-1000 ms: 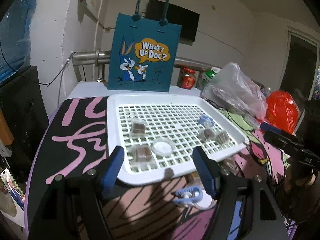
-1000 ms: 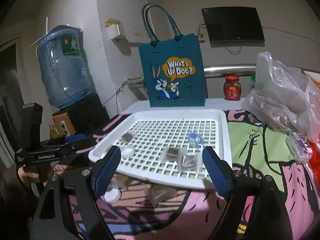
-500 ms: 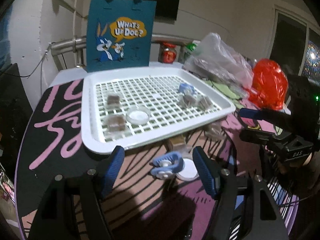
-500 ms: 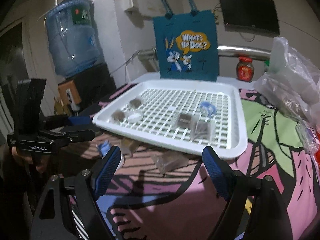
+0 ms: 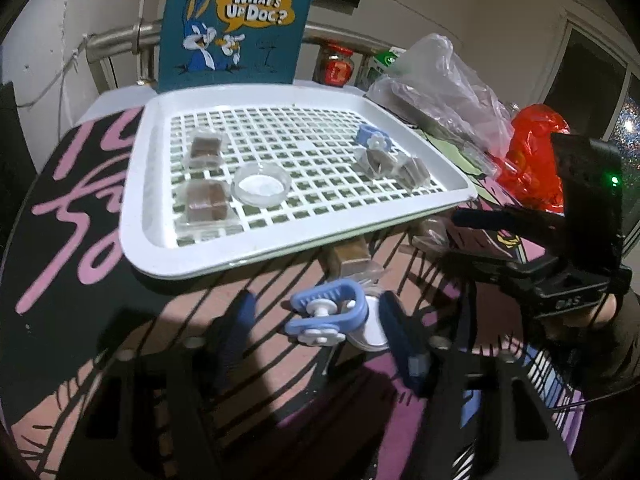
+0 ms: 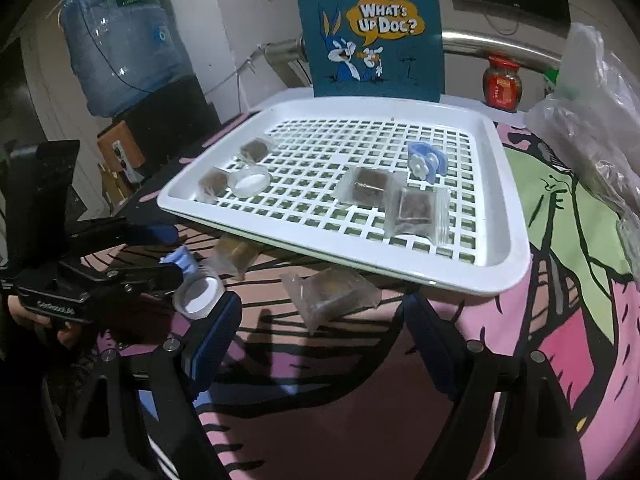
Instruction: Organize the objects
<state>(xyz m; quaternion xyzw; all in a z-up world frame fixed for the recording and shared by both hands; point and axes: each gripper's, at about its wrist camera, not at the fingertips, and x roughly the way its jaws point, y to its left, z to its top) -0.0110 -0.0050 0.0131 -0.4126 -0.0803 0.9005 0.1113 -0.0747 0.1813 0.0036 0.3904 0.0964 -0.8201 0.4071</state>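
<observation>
A white slotted tray (image 5: 136, 216) (image 6: 504, 272) holds several brown sachets, a clear round dish (image 5: 262, 184) (image 6: 249, 181) and a blue clip (image 5: 373, 136) (image 6: 426, 160). In front of the tray on the cloth lie a second blue clip (image 5: 326, 314) (image 6: 182, 260), a white round dish (image 5: 374, 328) (image 6: 199, 294) and loose sachets (image 6: 332, 294). My left gripper (image 5: 316, 320) is open, its fingers either side of the blue clip and low over the cloth. My right gripper (image 6: 320, 316) is open, with a loose sachet between its fingers.
A teal Bugs Bunny bag (image 5: 236, 24) stands behind the tray. A red-lidded jar (image 6: 502, 84), clear plastic bags (image 5: 444, 92) and a red bag (image 5: 536, 160) crowd the right side. A water bottle (image 6: 116, 36) stands off the table to the left.
Both grippers have dropped and moved in toward the table in front of the tray. The left gripper now brackets the blue clip, the right one a loose sachet.
</observation>
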